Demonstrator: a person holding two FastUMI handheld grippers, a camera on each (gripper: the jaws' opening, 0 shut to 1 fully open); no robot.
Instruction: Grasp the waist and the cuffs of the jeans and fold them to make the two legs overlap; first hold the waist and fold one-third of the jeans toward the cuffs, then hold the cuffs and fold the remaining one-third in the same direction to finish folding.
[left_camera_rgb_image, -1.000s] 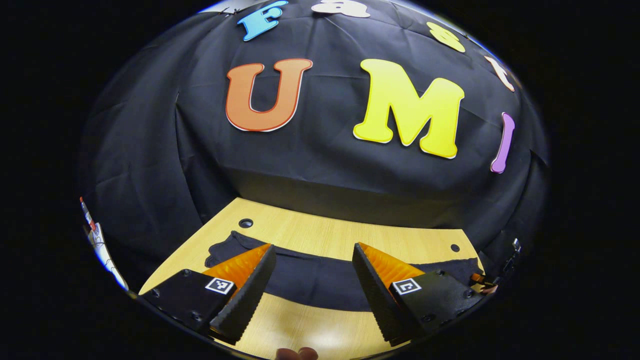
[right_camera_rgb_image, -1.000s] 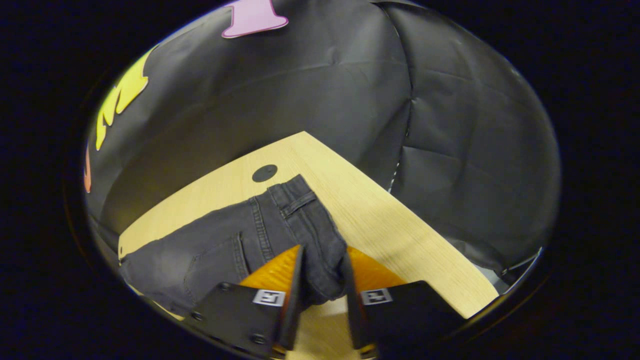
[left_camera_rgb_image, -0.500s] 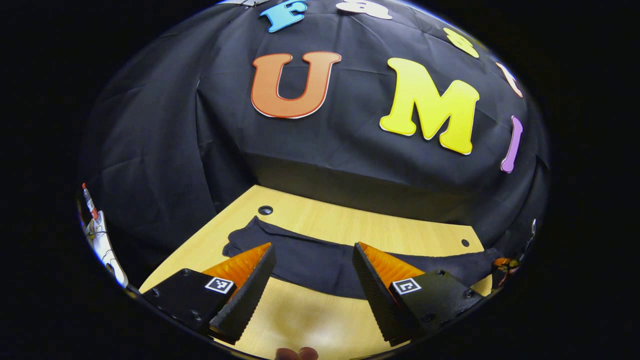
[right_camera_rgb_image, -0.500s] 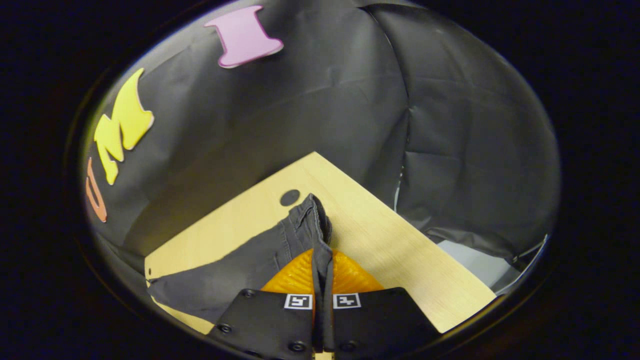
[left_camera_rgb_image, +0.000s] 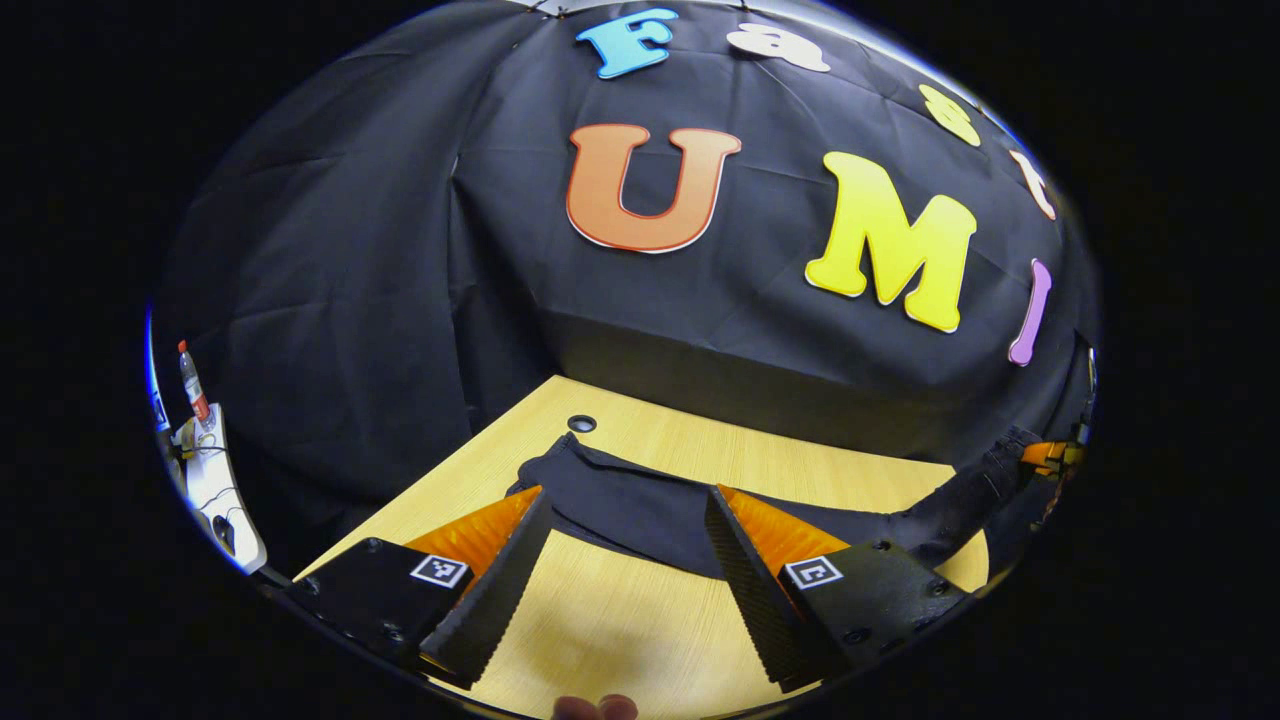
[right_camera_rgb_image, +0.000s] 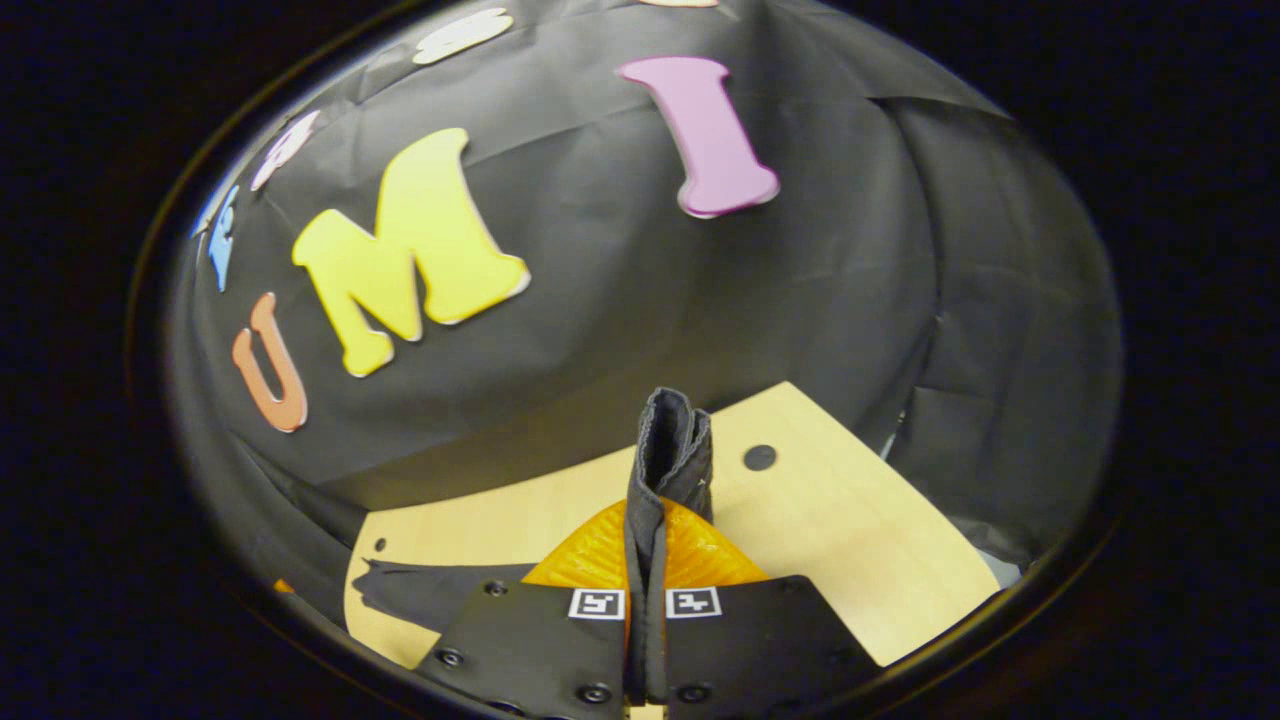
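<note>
Lying dark across the table (left_camera_rgb_image: 640, 625), the jeans (left_camera_rgb_image: 650, 510) stretched from centre to the right of the left gripper view, the cuffs end near a small hole (left_camera_rgb_image: 581, 424) in the tabletop. At far left of that view a bottle (left_camera_rgb_image: 192, 381) stood on a white stand. The left gripper (left_camera_rgb_image: 625, 580) at the bottom hung above bare wood with its fingers spread wide, holding nothing. At the right edge, the jeans rose off the table toward the right gripper (left_camera_rgb_image: 1050, 456).

In the right gripper view, the jeans' far end (right_camera_rgb_image: 420, 590) lay flat at lower left. At bottom centre, the right gripper (right_camera_rgb_image: 646, 590) was clamped on the waist (right_camera_rgb_image: 672, 440), which stood up in a bunched fold between its fingers. Another hole (right_camera_rgb_image: 759, 458) showed just right of it.
</note>
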